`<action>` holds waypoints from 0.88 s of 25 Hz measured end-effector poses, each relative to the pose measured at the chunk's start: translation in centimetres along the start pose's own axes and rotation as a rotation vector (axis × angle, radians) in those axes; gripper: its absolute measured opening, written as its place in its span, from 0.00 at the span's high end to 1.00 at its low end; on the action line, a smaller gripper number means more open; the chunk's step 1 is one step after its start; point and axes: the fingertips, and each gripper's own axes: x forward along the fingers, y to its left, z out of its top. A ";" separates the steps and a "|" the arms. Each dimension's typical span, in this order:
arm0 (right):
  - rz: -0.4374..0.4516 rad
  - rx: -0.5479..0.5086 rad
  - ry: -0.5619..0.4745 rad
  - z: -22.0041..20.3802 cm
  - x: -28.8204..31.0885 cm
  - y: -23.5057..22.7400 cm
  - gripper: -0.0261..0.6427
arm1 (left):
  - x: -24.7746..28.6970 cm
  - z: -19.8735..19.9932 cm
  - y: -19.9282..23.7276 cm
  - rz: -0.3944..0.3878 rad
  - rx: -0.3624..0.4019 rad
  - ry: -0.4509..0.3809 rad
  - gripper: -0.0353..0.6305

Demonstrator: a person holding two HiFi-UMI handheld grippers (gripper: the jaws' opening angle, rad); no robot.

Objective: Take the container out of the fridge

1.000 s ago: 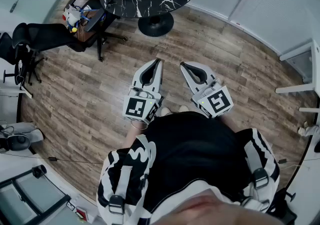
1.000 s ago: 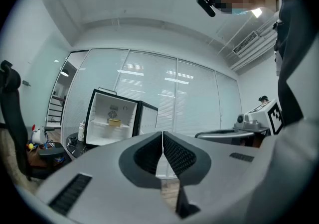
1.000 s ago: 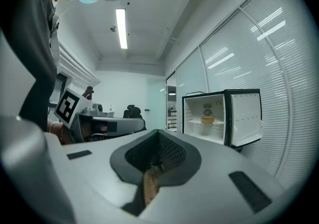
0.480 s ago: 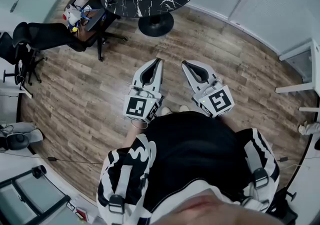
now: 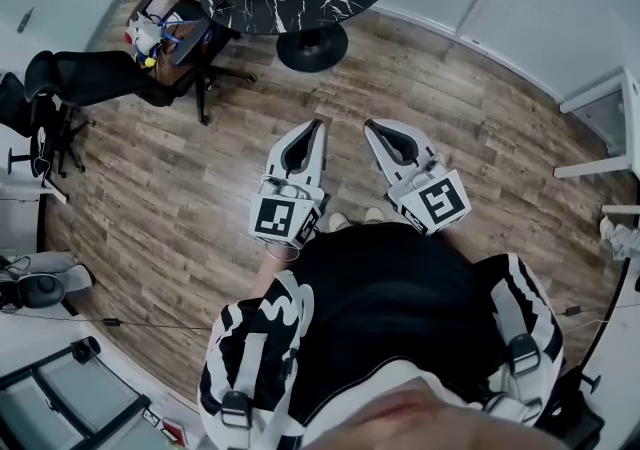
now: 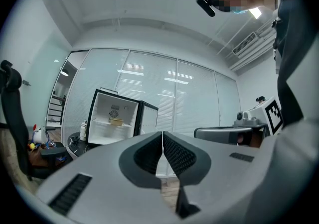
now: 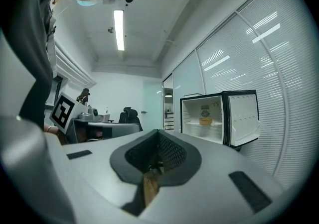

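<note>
A small fridge (image 6: 118, 118) with its door open stands on a round black marble table (image 5: 290, 0) across the room. On its upper shelf sits a small yellow container (image 6: 116, 122), which the right gripper view shows as the container (image 7: 205, 121) inside the fridge (image 7: 219, 117). I hold both grippers side by side at waist height over the wooden floor, well short of the table. My left gripper (image 5: 318, 123) is shut with nothing in it, its jaws meeting in a line (image 6: 162, 136). My right gripper (image 5: 367, 126) is shut and empty too (image 7: 158, 133).
A black office chair (image 5: 100, 73) and a seat loaded with a bag and toys (image 5: 168, 30) stand to the left of the table. A bottle (image 6: 83, 130) stands on the table beside the fridge. White blinds line the far wall. Desks edge the room's right side (image 5: 600, 103).
The head view has drifted slightly. Both grippers stay shut and hold almost the same place.
</note>
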 end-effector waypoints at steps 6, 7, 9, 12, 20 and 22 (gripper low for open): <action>-0.020 -0.004 0.002 -0.6 0.8 1.2 0.94 | -1.2 -0.1 1.1 -0.002 -0.005 0.004 0.93; -0.024 -0.001 0.004 -0.8 0.9 1.4 0.94 | -1.5 -0.1 1.3 -0.004 -0.005 0.001 0.93; -0.030 0.008 0.024 -1.2 1.2 1.9 0.94 | -1.9 -0.2 1.8 -0.007 -0.006 0.003 0.93; -0.035 0.005 0.027 -1.3 1.7 2.5 0.94 | -2.4 -0.2 2.4 -0.018 0.001 0.011 0.93; -0.078 0.010 -0.009 -0.5 1.8 3.9 0.94 | -3.6 -0.3 2.7 -0.052 -0.001 0.009 0.93; -0.084 0.015 -0.003 -0.8 1.9 3.8 0.94 | -3.5 -0.6 2.7 -0.053 -0.013 0.016 0.93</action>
